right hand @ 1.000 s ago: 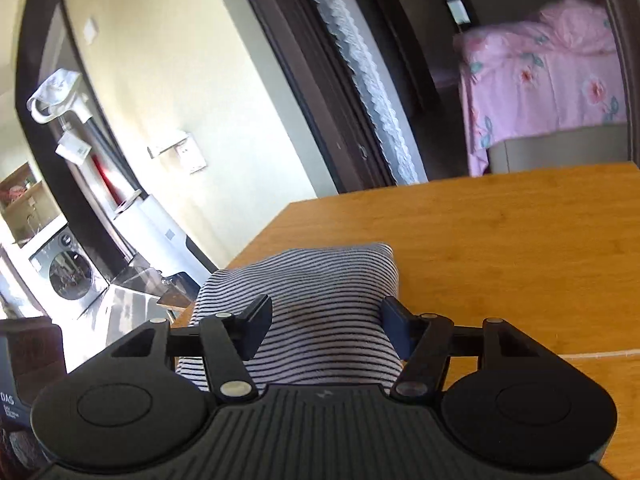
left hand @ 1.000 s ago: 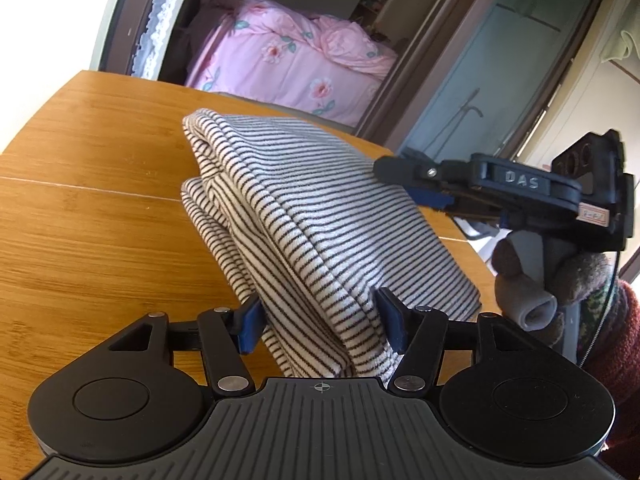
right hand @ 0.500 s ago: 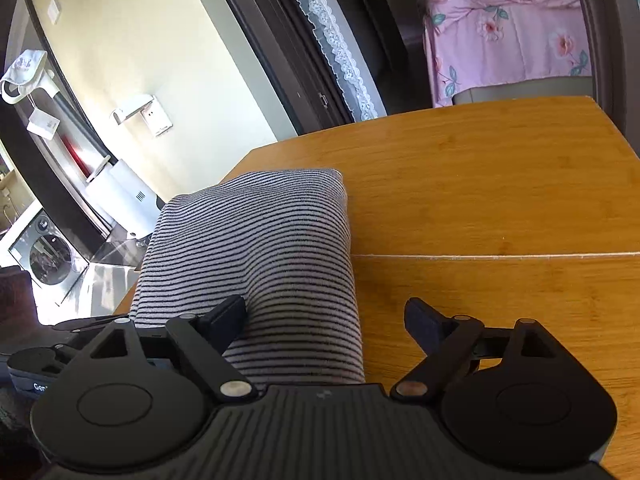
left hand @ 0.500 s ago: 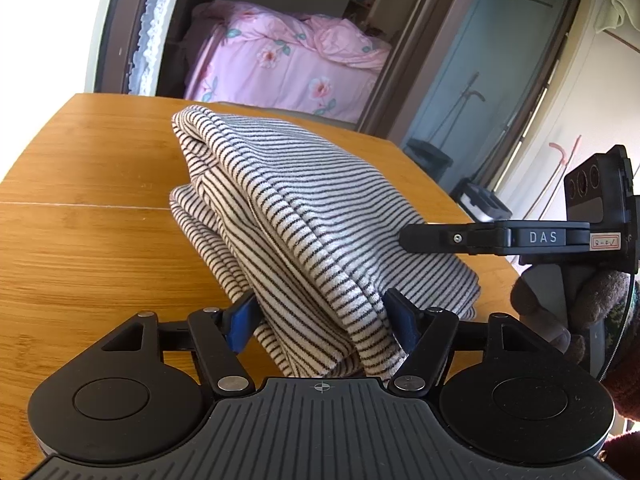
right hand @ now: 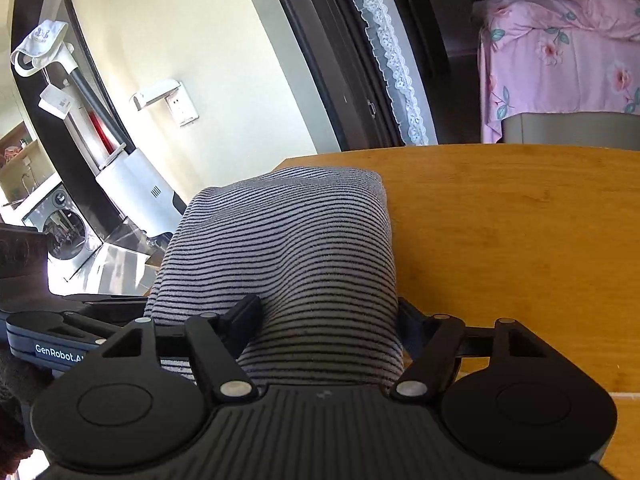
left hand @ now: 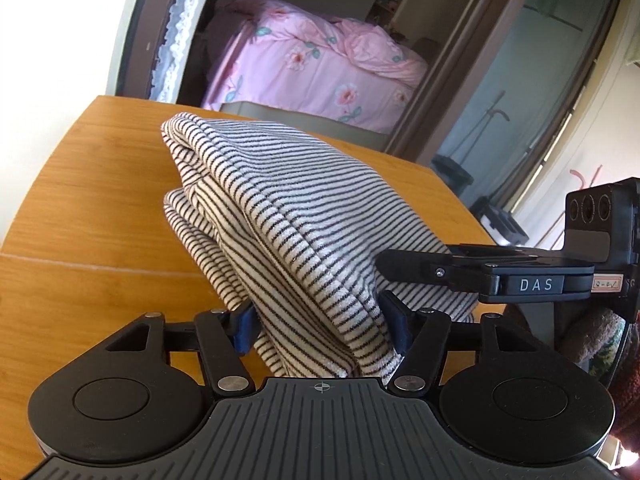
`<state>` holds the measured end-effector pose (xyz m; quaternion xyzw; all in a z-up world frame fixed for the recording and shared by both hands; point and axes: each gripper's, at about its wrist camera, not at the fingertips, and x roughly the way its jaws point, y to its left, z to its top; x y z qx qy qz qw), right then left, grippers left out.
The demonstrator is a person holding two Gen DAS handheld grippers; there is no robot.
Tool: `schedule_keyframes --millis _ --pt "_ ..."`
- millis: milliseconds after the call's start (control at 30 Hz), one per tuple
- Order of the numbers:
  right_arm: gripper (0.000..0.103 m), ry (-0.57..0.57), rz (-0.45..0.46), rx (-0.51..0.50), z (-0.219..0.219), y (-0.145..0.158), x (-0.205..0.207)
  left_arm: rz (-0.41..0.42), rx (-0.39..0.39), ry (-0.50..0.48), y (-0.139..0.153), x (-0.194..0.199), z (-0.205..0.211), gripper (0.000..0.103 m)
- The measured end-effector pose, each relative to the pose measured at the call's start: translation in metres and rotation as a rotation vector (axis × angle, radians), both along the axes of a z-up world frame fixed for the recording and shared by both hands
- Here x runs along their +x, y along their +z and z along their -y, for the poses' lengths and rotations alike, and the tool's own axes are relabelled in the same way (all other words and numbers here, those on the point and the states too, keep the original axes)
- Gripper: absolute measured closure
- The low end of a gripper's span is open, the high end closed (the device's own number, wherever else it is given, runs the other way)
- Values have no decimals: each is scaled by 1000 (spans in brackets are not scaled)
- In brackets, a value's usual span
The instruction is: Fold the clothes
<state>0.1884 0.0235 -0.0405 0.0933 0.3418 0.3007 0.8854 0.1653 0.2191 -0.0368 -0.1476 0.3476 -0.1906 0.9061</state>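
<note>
A folded grey-and-black striped garment (left hand: pixel 288 208) lies as a thick bundle on the wooden table (left hand: pixel 80 200). My left gripper (left hand: pixel 319 320) is shut on its near end, blue pads pressing both sides. In the right wrist view the same garment (right hand: pixel 288 240) fills the space between the fingers of my right gripper (right hand: pixel 326 320), which is shut on it from the other side. The right gripper (left hand: pixel 400 270) shows side-on at the right of the left wrist view, its tip against the cloth. The left gripper's body (right hand: pixel 60 340) shows at the lower left; its fingertips are hidden behind the cloth.
The table (right hand: pixel 520 220) ends just beyond the garment's far edge. Past it are a doorway with pink floral bedding (left hand: pixel 320 68), a lace curtain (right hand: pixel 388 60) and a washing machine (right hand: pixel 64 232). A gloved hand (left hand: pixel 600 332) holds the right gripper.
The right gripper opened wide half a second ago and has shut again on the bundle. The left gripper has kept its hold, and the garment sits a little more upright.
</note>
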Motion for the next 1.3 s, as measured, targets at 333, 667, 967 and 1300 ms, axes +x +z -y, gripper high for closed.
schedule_keyframes --millis 333,667,967,1300 --pt "30 -44 53 18 -47 -8 55 40 61 144 14 52 -46 36" --pt "29 35 112 -40 -62 -1 58 198 101 100 71 70 -35 36" --pt "34 166 233 -98 -79 28 20 125 102 112 22 120 -47 36" --pt "29 192 301 -227 -88 18 -2 152 3 177 34 89 -65 43"
